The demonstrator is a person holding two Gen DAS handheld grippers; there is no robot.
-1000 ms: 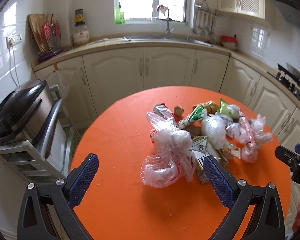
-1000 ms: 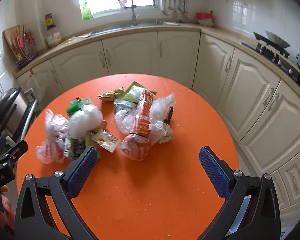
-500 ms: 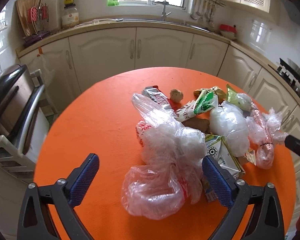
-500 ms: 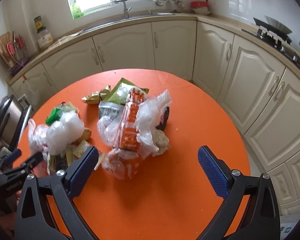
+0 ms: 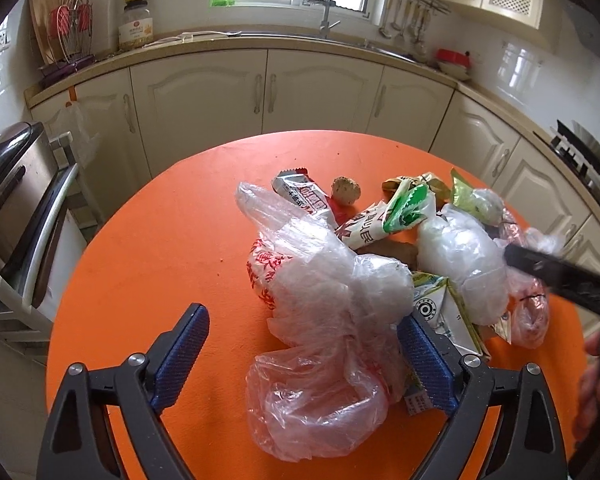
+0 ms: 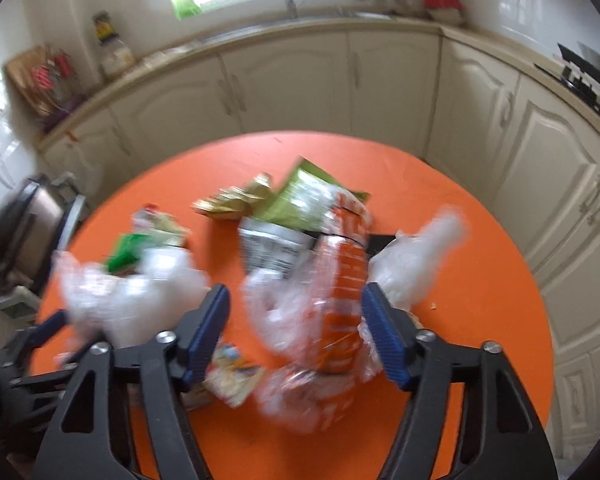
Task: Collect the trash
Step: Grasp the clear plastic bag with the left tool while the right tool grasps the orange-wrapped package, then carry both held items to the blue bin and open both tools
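1. The trash lies heaped on the orange counter (image 5: 148,280): a clear plastic bag (image 5: 324,320) between my left gripper (image 5: 304,352) fingers, which stand wide apart and are closing slightly.
2. My right gripper (image 6: 296,328) is closing around the orange-printed bag (image 6: 340,292), not yet pinched.
3. Thin film could slip free or tear.
4. Only the left view shows the small brown lump (image 5: 345,189); the right view is blurred.

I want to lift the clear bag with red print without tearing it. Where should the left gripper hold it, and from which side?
Grip the clear bag with red print at its pinched, twisted waist, where the film bunches thick, probably from above. The left gripper, jaws closing slowly, already straddles it; the puffed lower lobe would likely slip or tear.
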